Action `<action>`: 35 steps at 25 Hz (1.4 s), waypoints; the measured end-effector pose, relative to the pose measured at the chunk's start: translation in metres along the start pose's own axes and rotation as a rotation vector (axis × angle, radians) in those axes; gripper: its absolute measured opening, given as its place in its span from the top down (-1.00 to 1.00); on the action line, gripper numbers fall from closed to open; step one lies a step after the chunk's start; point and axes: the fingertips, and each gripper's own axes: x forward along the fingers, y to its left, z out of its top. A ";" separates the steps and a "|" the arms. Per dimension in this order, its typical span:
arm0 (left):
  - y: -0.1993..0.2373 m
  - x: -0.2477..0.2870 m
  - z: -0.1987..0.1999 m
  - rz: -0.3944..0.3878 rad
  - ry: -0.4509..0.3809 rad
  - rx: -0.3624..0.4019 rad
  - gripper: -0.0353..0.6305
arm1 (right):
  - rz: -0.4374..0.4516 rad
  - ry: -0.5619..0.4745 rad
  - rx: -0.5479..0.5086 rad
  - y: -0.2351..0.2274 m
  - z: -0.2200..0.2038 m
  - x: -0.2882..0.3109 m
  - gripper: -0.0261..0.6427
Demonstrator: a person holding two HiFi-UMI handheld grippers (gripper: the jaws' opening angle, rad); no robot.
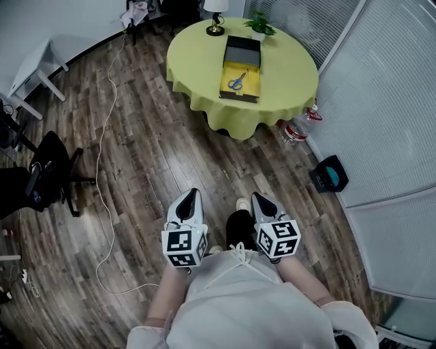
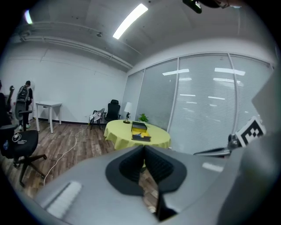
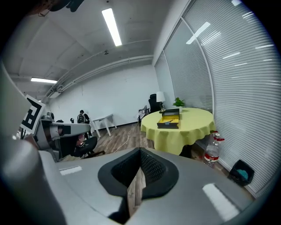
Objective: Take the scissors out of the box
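The blue-handled scissors [image 1: 237, 82] lie in an open dark box with a yellow lining [image 1: 240, 80], its lid [image 1: 243, 50] propped up behind. The box sits on a round table with a yellow-green cloth [image 1: 286, 78], far ahead of me. In the head view my left gripper [image 1: 193, 193] and right gripper [image 1: 256, 196] are held side by side over the wooden floor, a good way short of the table. Both are shut with nothing in them. The left gripper view shows its jaws [image 2: 144, 147] closed, the box [image 2: 140, 132] small beyond them. The right gripper [image 3: 140, 150] also faces the box [image 3: 170, 120].
A lamp [image 1: 216, 20] and a potted plant [image 1: 260, 24] stand on the table behind the box. A water bottle [image 1: 298, 128] and a dark bin [image 1: 330, 174] sit by the blinds at the right. At the left are an office chair [image 1: 48, 170], a white cable [image 1: 102, 157] and a white desk [image 1: 34, 68].
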 end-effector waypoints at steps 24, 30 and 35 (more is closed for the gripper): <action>-0.077 0.325 0.095 0.086 0.066 0.039 0.88 | 0.111 0.017 -0.041 -0.265 0.172 0.198 0.92; -0.077 0.377 0.094 0.049 0.130 0.049 0.88 | 0.103 0.045 -0.011 -0.291 0.176 0.232 0.92; -0.073 0.433 0.102 -0.021 0.154 0.076 0.88 | 0.063 0.048 -0.002 -0.314 0.190 0.266 0.92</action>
